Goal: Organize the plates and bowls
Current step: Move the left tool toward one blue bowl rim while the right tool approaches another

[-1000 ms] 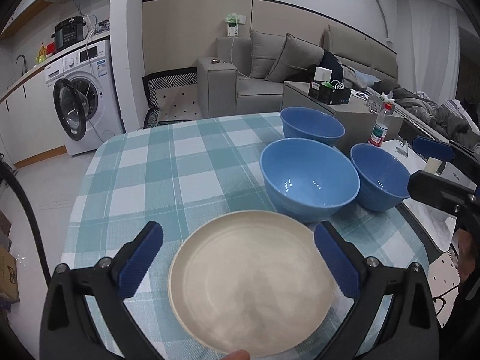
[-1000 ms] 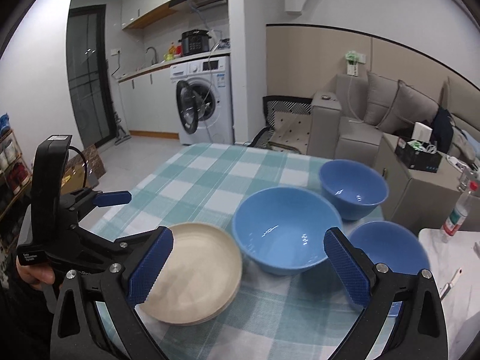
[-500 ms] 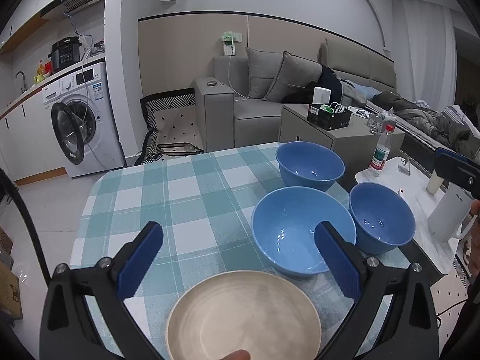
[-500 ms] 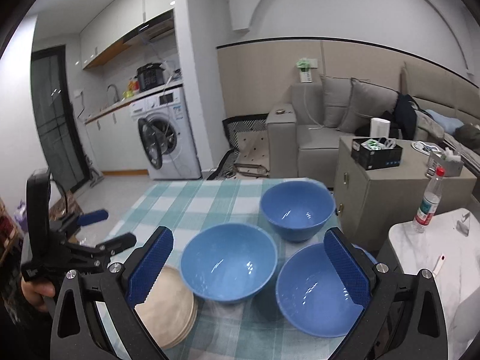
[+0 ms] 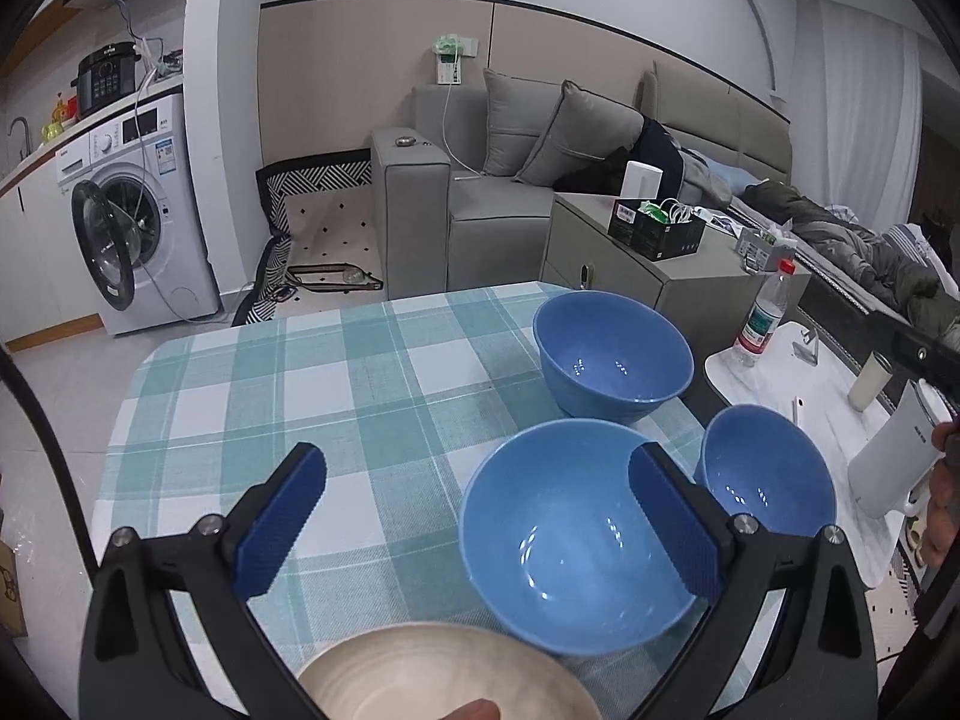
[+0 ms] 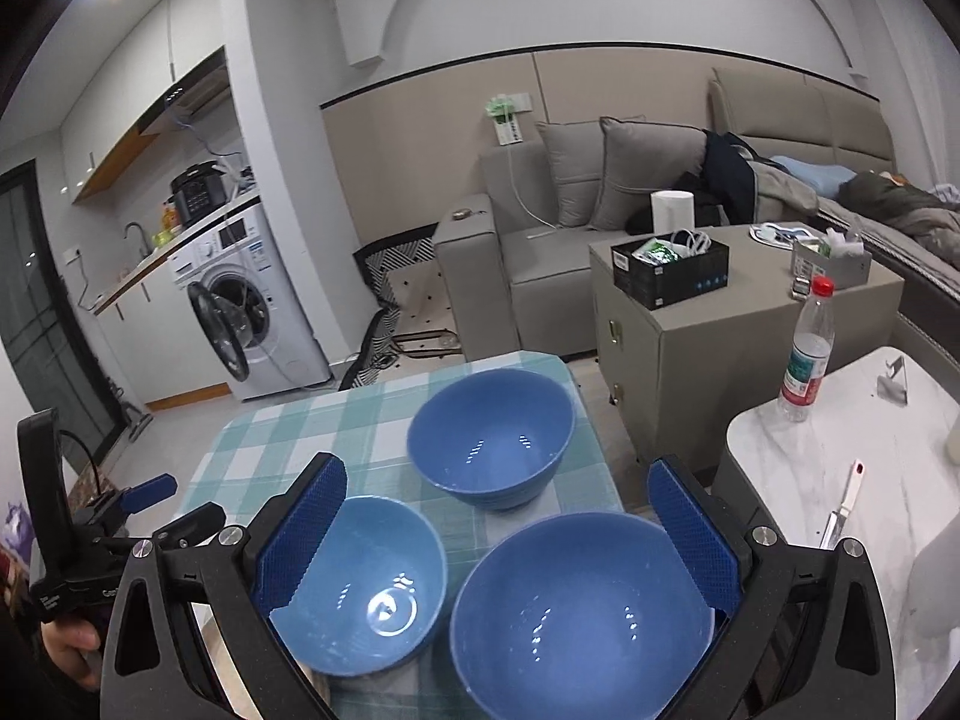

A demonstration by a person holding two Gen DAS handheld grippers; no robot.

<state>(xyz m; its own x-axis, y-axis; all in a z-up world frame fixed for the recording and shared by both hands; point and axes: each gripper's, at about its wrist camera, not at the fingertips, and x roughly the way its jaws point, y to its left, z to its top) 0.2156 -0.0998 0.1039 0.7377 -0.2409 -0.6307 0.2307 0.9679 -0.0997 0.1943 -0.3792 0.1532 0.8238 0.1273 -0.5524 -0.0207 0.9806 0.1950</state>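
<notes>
- Left gripper [image 5: 474,519] above the table, jaws wide apart, nothing between them; blue pads.
- Cream plate [image 5: 444,681] at the near table edge, under the left gripper, cut off by the frame bottom; a fingertip [image 5: 471,710] showing at that edge.
- Right gripper [image 6: 498,531] over the bowls, jaws spread wide, gripping nothing.
- Near bowl [image 6: 579,612] blue, at the right corner of the table, below the right gripper.
- Middle bowl [image 5: 579,546] blue, just beyond the plate, upright and empty.
- Far bowl [image 5: 612,357] blue, close to the far right table edge; all three standing apart, none stacked.
- Cloth [image 5: 270,396] checked in teal and white, covering the table.
- Bottle [image 6: 807,351] with red cap and green label on a white marble side table; label text too small to read.
- White kettle [image 5: 894,462] on the same side table, tiny print unreadable.
- Black box [image 6: 669,267] on a grey cabinet, markings illegible.
- Washer [image 5: 129,213] with door ajar against the far wall; stickers on its front unreadable.
- Grey sofa [image 5: 516,180] with cushions behind.
</notes>
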